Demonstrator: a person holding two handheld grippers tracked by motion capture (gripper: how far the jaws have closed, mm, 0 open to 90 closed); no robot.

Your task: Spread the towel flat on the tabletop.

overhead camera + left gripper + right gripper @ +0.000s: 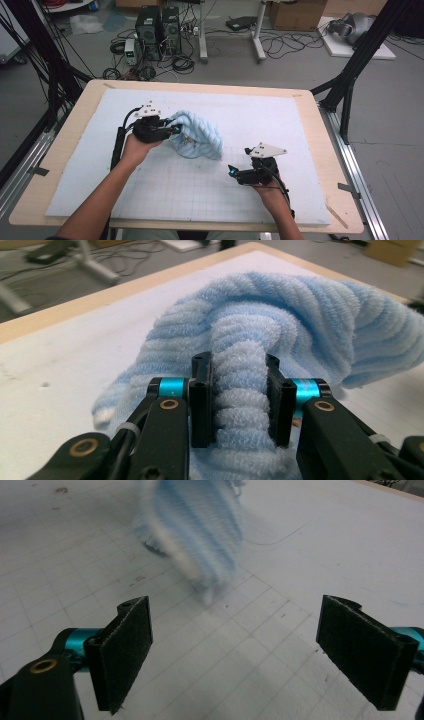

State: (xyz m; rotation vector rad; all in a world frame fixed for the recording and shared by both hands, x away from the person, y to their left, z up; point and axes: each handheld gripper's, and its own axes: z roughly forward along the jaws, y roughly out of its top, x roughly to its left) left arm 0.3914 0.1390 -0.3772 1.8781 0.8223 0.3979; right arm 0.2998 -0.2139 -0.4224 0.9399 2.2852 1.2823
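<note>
1. A light blue ribbed towel (196, 136) lies bunched in a loose heap on the white gridded mat (280, 125) that covers the wooden table (327, 150), a little left of the mat's middle in the high view.
2. The left gripper (176, 129) meets the towel at the heap's left edge, its body pointing toward the right of the high view, the person's left hand (135, 147) wrapped around it from below.
3. In the left gripper view the two black jaws stand close together with a thick rolled fold of the towel (242, 390) pressed between the pads, so this gripper is clamped on the cloth.
4. Beyond that fold the rest of the towel rises in a hump and drapes off to the right of the same view, where its far edge seems to hang free of the mat, though the soft focus there makes this uncertain.
5. The right gripper (231, 171) sits near the towel's lower right corner in the high view, apart from it, held by the person's right hand (267, 192) low over the mat.
6. In the right gripper view its jaws are spread wide with bare gridded mat between the pads (125, 650) and nothing held.
7. The towel (192, 527) appears ahead of those jaws as a blurred blue-and-white striped shape, clear of both pads.
</note>
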